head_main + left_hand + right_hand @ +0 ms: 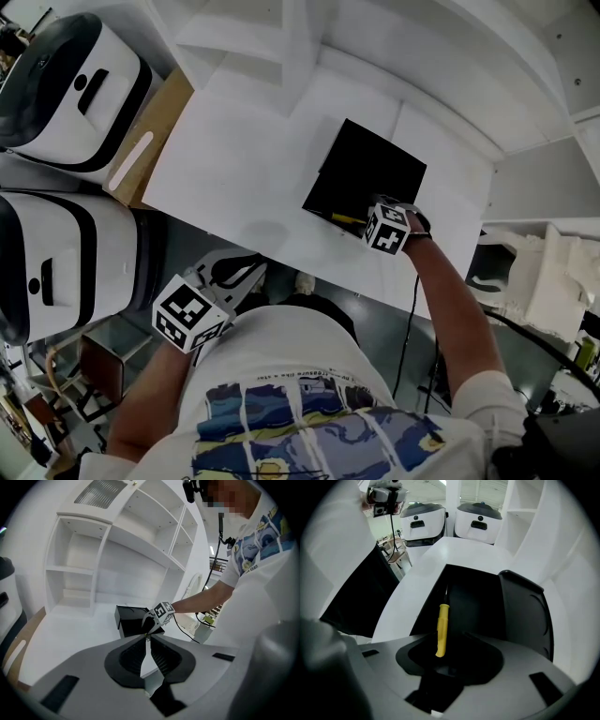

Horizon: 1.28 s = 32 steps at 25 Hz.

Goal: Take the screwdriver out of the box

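An open black box (370, 169) sits on the white table (234, 159), near its front edge. The yellow-handled screwdriver (442, 629) lies inside the box along one wall, its dark shaft pointing away; in the head view the screwdriver (346, 218) shows at the box's near edge. My right gripper (367, 225) points steeply down into the box beside the handle, open, with one black finger (525, 616) well clear of it and the other hidden. My left gripper (146, 638) hangs off the table's front edge, shut and empty, facing the box (127, 619).
Two white-and-black machines (66, 89) (56, 262) stand at the left beside a wooden strip (155, 131). A white shelf unit (89, 559) rises behind the table. White equipment (534, 272) stands at the right. A cable (412, 328) hangs below my right arm.
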Available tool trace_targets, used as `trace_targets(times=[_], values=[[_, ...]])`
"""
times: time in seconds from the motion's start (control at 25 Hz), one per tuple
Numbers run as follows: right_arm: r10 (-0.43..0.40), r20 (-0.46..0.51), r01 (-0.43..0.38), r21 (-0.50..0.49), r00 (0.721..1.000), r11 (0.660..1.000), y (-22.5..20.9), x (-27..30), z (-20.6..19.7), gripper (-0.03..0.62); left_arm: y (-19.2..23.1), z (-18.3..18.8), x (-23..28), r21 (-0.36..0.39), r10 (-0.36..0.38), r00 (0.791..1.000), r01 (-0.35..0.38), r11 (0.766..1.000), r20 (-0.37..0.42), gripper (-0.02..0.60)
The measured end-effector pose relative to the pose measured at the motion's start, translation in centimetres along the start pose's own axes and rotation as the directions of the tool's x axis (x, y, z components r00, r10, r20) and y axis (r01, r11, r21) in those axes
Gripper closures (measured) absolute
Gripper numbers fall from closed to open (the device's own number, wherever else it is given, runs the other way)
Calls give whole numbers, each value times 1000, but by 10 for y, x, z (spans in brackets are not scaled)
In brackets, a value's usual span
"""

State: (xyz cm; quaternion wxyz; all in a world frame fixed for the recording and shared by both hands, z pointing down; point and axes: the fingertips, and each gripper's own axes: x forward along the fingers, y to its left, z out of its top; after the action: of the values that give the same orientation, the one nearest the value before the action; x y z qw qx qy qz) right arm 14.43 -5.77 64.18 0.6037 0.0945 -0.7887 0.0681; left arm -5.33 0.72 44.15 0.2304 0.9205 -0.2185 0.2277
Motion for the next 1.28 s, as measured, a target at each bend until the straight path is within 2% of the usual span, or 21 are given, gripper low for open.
trace_targets(times=[0.08, 0.2, 0.36, 0.52, 0.76, 0.96, 1.28], values=[[72, -14, -72, -2, 997, 997, 9, 2, -3, 415, 0, 0, 0, 0, 1, 1000, -1, 1000, -2, 546], [97, -49, -98, -28, 994, 995, 13, 10, -6, 431, -1, -1, 1, -1, 1, 1000, -1, 1000, -4, 546], [62, -51, -64, -32, 997, 997, 8, 21, -1, 462, -1, -1, 0, -3, 3, 1000, -3, 1000, -5, 546], [53, -47, -54, -19, 997, 998, 7, 22, 0, 464, 1, -2, -1, -6, 8, 1000, -8, 1000, -1, 546], [28, -8, -28, 51, 1000, 998, 6, 21, 1, 501, 0, 2, 2, 1, -5, 1000, 5, 1000, 3, 546], [25, 26, -27, 107, 999, 994, 8, 11, 2, 505, -4, 3, 3, 10, -13, 1000, 13, 1000, 4, 546], [-54, 90, 35, 198, 995, 980, 2, -27, 3, 505, -18, 3, 10, 27, -34, 999, 34, 999, 5, 546]])
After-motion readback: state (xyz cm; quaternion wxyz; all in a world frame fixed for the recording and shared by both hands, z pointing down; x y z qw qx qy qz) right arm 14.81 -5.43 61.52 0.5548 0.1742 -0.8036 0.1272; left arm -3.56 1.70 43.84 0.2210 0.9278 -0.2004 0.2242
